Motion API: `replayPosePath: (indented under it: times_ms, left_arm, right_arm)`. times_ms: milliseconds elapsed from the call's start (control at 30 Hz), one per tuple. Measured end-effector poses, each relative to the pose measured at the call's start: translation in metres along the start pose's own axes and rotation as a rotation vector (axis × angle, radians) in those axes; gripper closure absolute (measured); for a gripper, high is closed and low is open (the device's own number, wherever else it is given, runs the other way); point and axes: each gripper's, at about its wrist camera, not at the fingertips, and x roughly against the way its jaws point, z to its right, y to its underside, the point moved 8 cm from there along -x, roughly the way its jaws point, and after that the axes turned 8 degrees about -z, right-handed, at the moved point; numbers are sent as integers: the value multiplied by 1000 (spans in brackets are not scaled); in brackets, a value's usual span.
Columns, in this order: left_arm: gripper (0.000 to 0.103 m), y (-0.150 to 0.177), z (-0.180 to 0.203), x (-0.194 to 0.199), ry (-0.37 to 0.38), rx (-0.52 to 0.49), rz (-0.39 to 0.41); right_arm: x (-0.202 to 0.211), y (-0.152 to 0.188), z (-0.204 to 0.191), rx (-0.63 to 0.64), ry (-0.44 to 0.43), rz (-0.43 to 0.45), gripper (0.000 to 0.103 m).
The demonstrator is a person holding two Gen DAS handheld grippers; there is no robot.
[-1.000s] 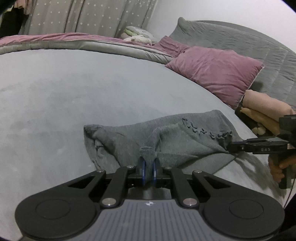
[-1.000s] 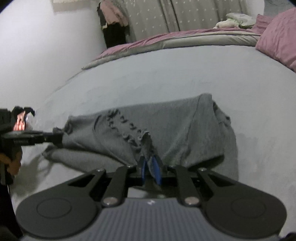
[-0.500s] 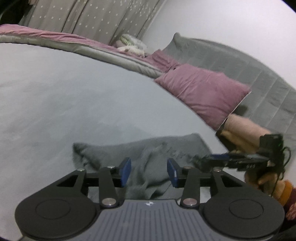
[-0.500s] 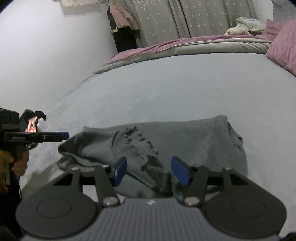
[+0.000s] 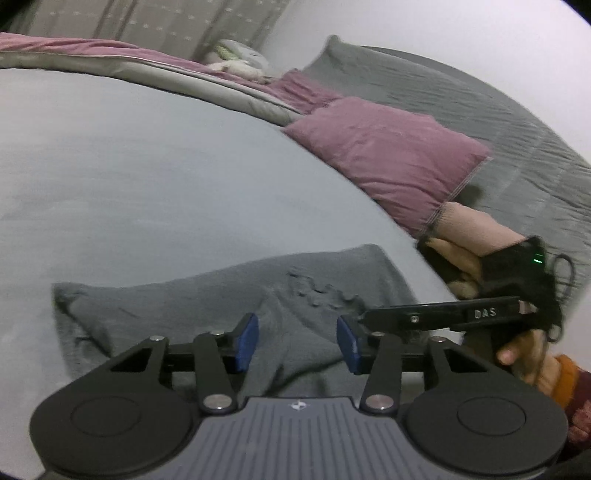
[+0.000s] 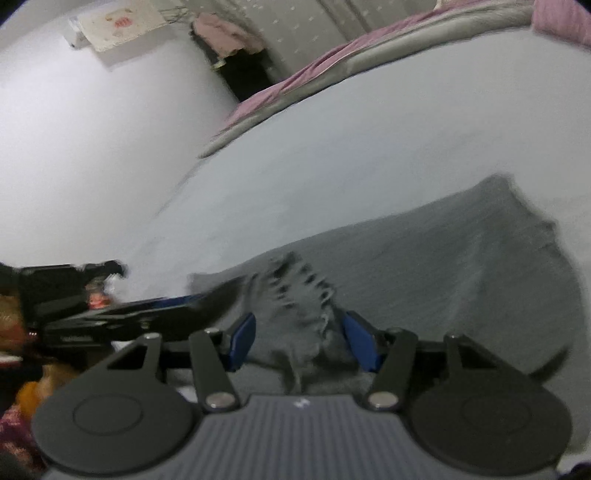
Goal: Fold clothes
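Note:
A grey knit garment with a ruffled trim lies folded on the pale grey bed. My left gripper stands open just above its near edge, with nothing between its blue pads. In the left wrist view the right gripper comes in from the right, held by a hand. In the right wrist view the same garment fills the lower right. My right gripper is open over the ruffled trim, which lies loose between the pads. The left gripper's body shows blurred at the left.
A mauve pillow and a grey quilted headboard stand to the right of the garment. A mauve and grey duvet is bunched along the far side. A white wall runs beside the bed, with clothes hanging at the back.
Both grippers, shut on the garment's near edge one second ago, have opened and let the cloth drop flat. The right gripper has since swung closer to the left one.

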Motion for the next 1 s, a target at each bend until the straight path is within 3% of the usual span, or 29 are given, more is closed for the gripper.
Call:
replayPosePath:
  times_ms: [100, 200, 400, 467, 767, 1000]
  left_arm:
    - [61, 6, 8, 9, 70, -33, -33]
    - [61, 17, 12, 15, 115, -53, -105]
    - [61, 55, 13, 19, 94, -108, -303]
    - [61, 62, 15, 23, 93, -112, -331]
    - [56, 33, -3, 62, 46, -6, -126]
    - [55, 19, -43, 74, -114, 137, -40]
  right_arm:
    - [2, 8, -8, 34, -79, -58, 48]
    - [3, 21, -14, 92, -88, -126, 48]
    - [5, 40, -18, 178, -69, -244, 47]
    - [10, 38, -21, 193, -71, -246, 47]
    - [14, 8, -20, 130, 16, -93, 42]
    - [-5, -4, -19, 114, 64, -40, 42]
